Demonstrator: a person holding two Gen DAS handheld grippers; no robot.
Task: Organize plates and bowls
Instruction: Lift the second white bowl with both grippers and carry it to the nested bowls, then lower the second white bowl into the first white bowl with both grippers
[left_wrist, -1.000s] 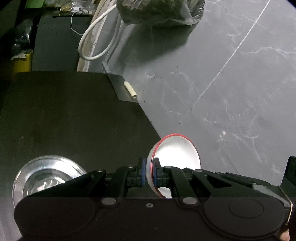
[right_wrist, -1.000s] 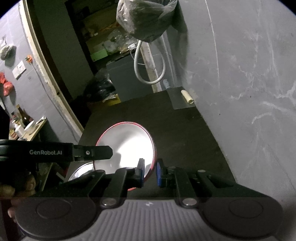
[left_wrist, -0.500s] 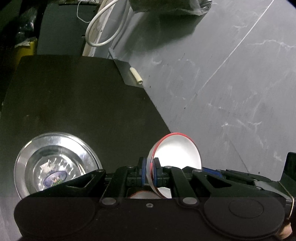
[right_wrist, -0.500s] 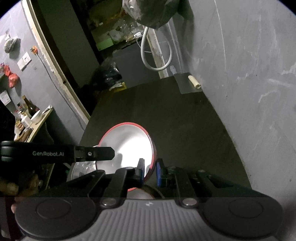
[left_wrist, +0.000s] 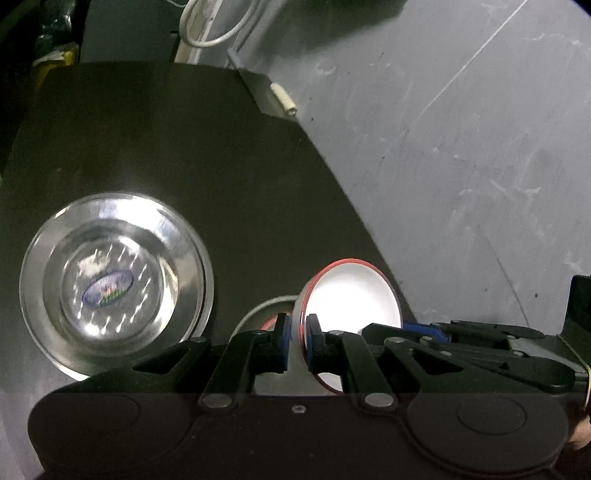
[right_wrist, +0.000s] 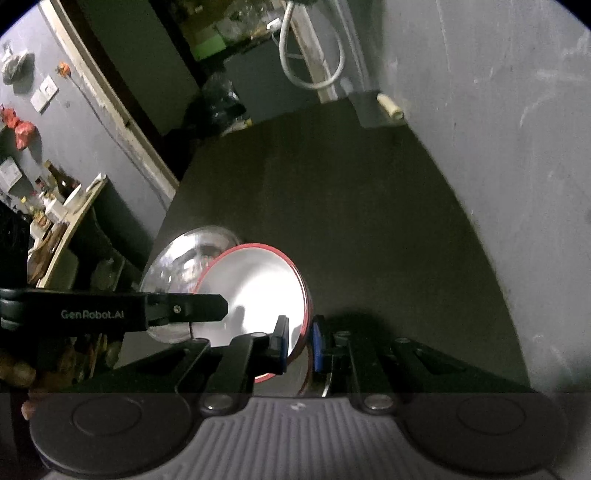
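Both tongs — left (left_wrist: 298, 341), right (right_wrist: 299, 341) — clamp the red-rimmed bowl (right_wrist: 258, 291); steel plate (left_wrist: 114, 284) beside.

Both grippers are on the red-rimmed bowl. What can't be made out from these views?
- What lies under the bowl: left wrist view, only a grey and red rim shows; the left gripper hides the rest.
- Bowl's underside: right wrist view, the right gripper covers it.
- Steel plate: right wrist view, half hidden by the bowl and the left gripper's arm.
- Plate's sticker: left wrist view, blurred, unreadable.
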